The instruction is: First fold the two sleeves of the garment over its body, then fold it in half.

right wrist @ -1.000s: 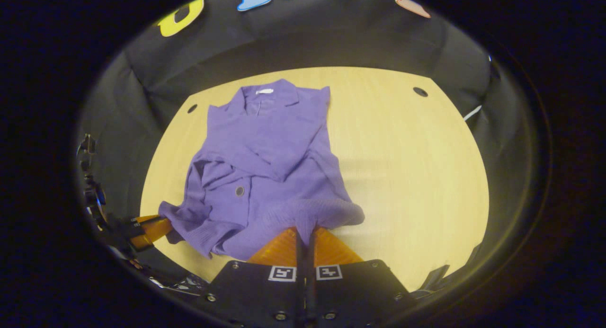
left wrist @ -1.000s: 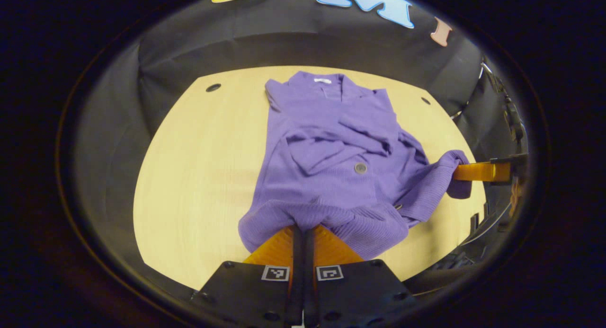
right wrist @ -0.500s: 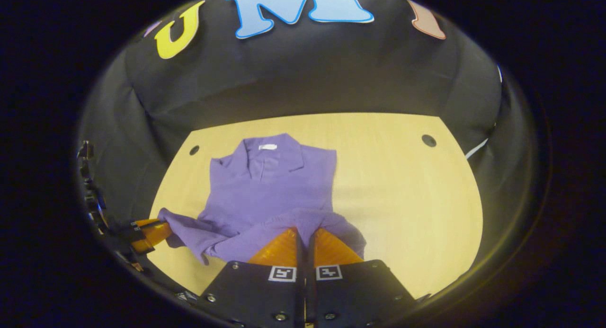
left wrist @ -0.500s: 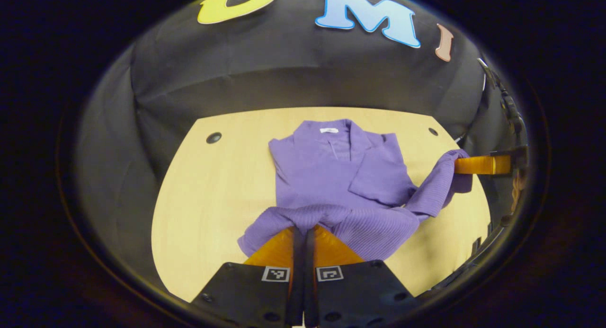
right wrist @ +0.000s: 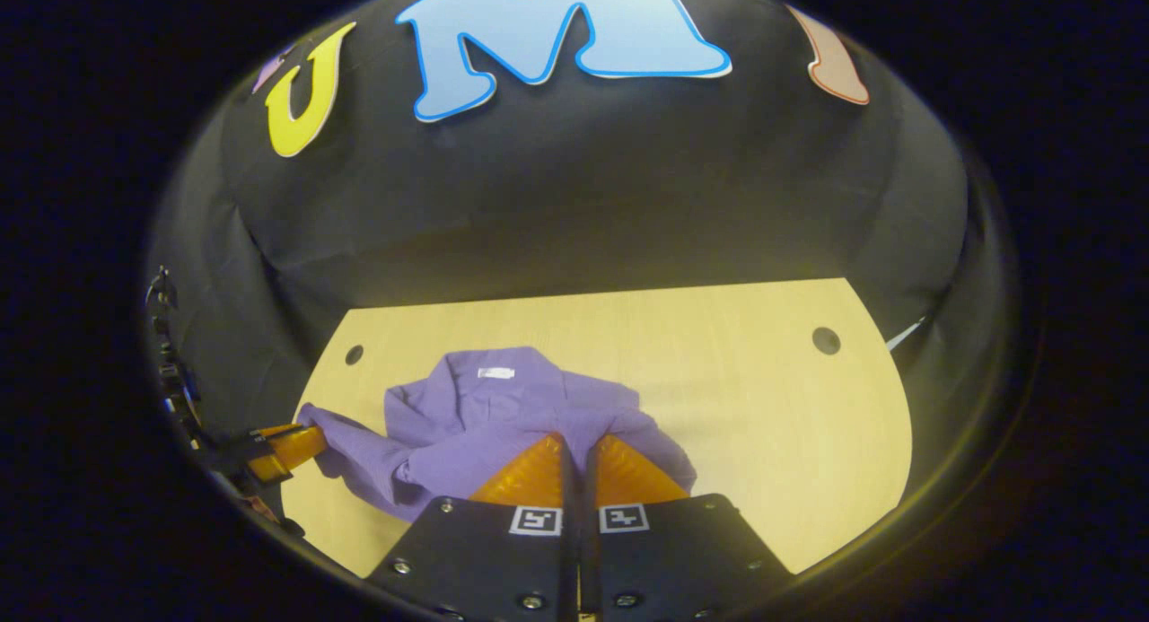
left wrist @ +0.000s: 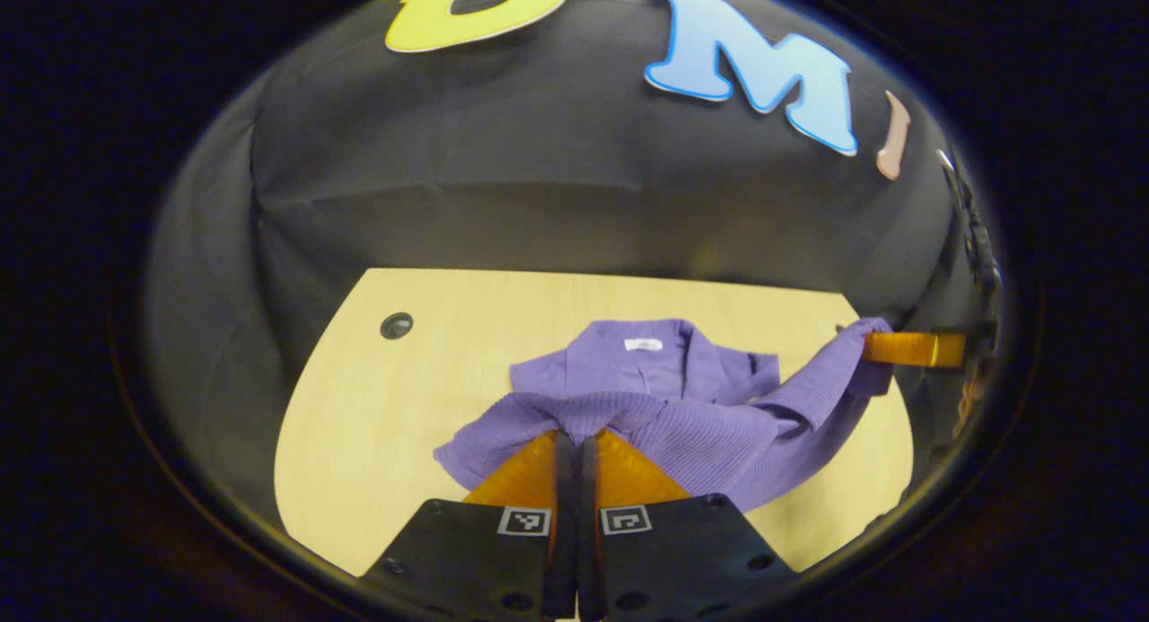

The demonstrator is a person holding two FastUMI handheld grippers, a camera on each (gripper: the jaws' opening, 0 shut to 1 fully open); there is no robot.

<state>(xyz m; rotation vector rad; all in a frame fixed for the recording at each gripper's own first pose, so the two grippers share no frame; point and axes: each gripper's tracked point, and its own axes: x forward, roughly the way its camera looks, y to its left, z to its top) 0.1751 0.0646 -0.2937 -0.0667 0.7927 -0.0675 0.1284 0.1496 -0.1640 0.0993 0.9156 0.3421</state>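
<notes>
black cloth walls close the booth on all sides i can see, and one pale wooden counter (left wrist: 377, 407) sits within them. two round holes are set in the counter top, one near each far corner: in the right gripper view i count one at the far left (right wrist: 354, 354) and one at the far right (right wrist: 825, 340).

one purple garment (left wrist: 664, 380) lies on the counter, collar toward the far wall, with one small white label (left wrist: 643, 345) showing inside the neck. its near hem is lifted off the counter and carried over the body toward the collar, so the lower part hangs as a ribbed band between my two grippers.

my left gripper (left wrist: 575, 442) has its jaws pressed together on the left part of that hem; the cloth drapes over both fingertips in the left gripper view. the same gripper appears at the lower left edge of the right gripper view (right wrist: 292, 444), with cloth bunched at its tip.

my right gripper (right wrist: 576, 444) has its jaws pressed together on the right part of the hem, fabric folded over the tips. in the left gripper view it shows at the far right (left wrist: 875, 348), gripping the raised corner of the garment above the counter.

count: one garment, one counter, two holes, two grippers.
</notes>
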